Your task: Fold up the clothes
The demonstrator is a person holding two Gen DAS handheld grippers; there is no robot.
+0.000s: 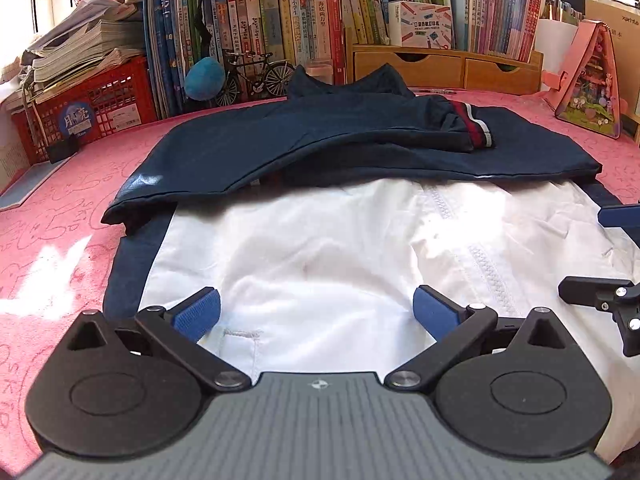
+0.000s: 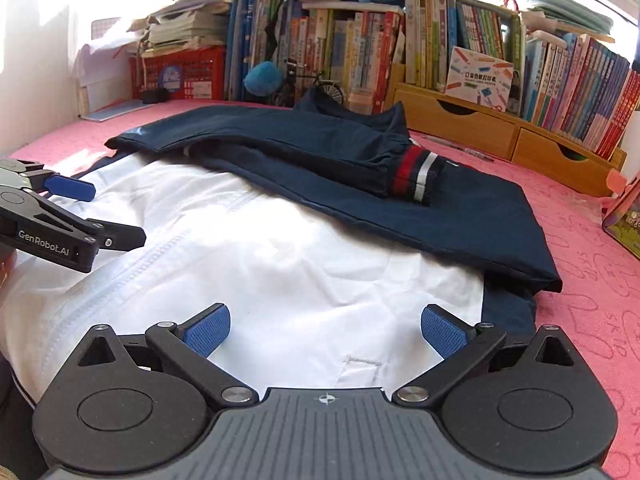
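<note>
Both grippers — left gripper (image 1: 316, 312) and right gripper (image 2: 326, 330) — gape empty over the jacket (image 2: 300, 248), its white hem lying nearest across the lower frame.

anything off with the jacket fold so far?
Slightly. The jacket has both navy sleeves folded across its far half, but the top sleeve lies slanted, its striped cuff bunched. The white front is wrinkled near the zipper. Both claws, left and right, are open and empty.
</note>
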